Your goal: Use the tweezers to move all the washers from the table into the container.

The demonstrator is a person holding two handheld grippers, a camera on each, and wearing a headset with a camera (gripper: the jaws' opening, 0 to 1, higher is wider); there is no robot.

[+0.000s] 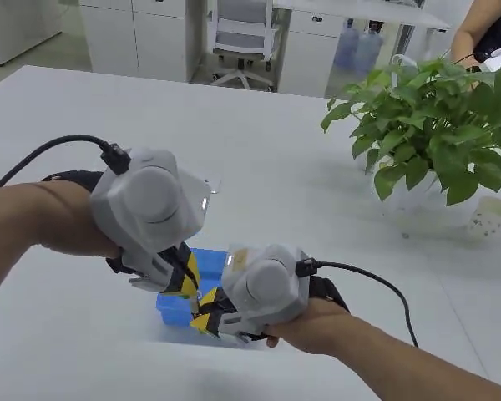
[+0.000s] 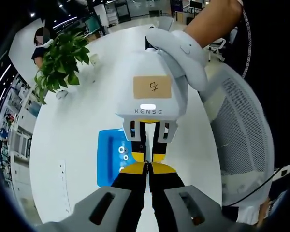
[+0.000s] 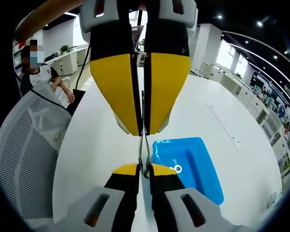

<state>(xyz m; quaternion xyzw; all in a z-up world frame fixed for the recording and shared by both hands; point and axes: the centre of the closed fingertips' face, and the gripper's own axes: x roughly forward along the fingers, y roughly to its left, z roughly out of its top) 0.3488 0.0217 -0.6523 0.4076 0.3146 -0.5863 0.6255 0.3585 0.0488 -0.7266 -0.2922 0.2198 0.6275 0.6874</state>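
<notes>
A blue container (image 1: 174,311) sits on the white table (image 1: 275,167), directly under both grippers. My left gripper (image 1: 188,284) and right gripper (image 1: 202,322) meet tip to tip above it. Thin metal tweezers (image 3: 144,145) run between the two sets of yellow pads. In the right gripper view my own jaws (image 3: 144,170) are shut on the tweezers' lower end, and the left gripper (image 3: 141,96) is shut on them from above. The container (image 3: 193,166) holds a washer (image 3: 178,169). In the left gripper view a few washers (image 2: 122,152) lie in the container (image 2: 108,159) beside my shut jaws (image 2: 147,169).
A potted green plant (image 1: 430,125) stands at the table's right, with a small cup (image 1: 491,217) beside it. An office chair (image 1: 242,33) and water bottles (image 1: 355,46) stand beyond the far edge. A mesh chair (image 2: 246,130) stands by the table. A person (image 3: 36,72) sits nearby.
</notes>
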